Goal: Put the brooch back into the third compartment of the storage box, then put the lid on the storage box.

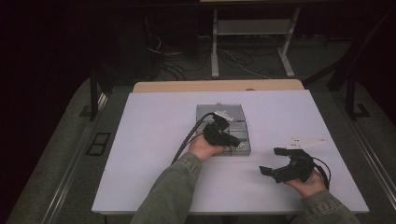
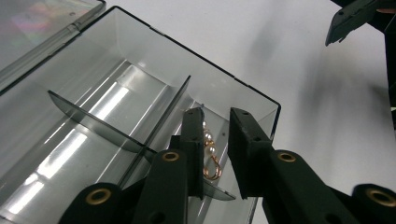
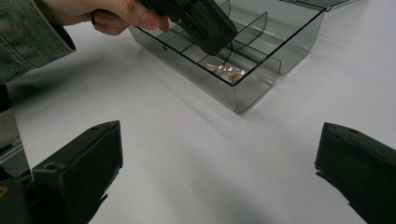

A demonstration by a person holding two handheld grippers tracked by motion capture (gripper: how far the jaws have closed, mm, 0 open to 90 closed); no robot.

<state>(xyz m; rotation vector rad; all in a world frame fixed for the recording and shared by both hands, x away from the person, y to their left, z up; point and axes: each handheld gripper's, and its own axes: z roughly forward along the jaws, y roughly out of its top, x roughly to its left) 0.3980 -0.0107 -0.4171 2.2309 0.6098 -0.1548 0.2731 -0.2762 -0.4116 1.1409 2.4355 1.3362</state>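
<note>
At the near right corner of the clear compartment box [image 1: 223, 112] on the white bench [image 1: 149, 140], our left gripper [image 2: 215, 140] hangs w/ its jaws a narrow gap apart over a pearl-and-gold-wire earring [image 2: 211, 156]. The earring lies on the floor of that corner compartment, btwn the jaws but not pinched, so far as we can tell; in the right gripper view it shows as a small gold-and-pearl cluster [image 3: 227, 71] just inside the box wall. We judge the step as placing the earring in its compartment, release about done. Next move: lift the left gripper straight up, clear of the thin dividers [image 2: 93, 122] and the wall. Our right gripper [image 1: 279, 162] rests well apart on the bench to the right, jaws wide open and empty, a white flat piece [image 1: 306, 141] just beyond it. The box's open lid [image 2: 37, 23] lies flat beyond the box, not in the way.
</note>
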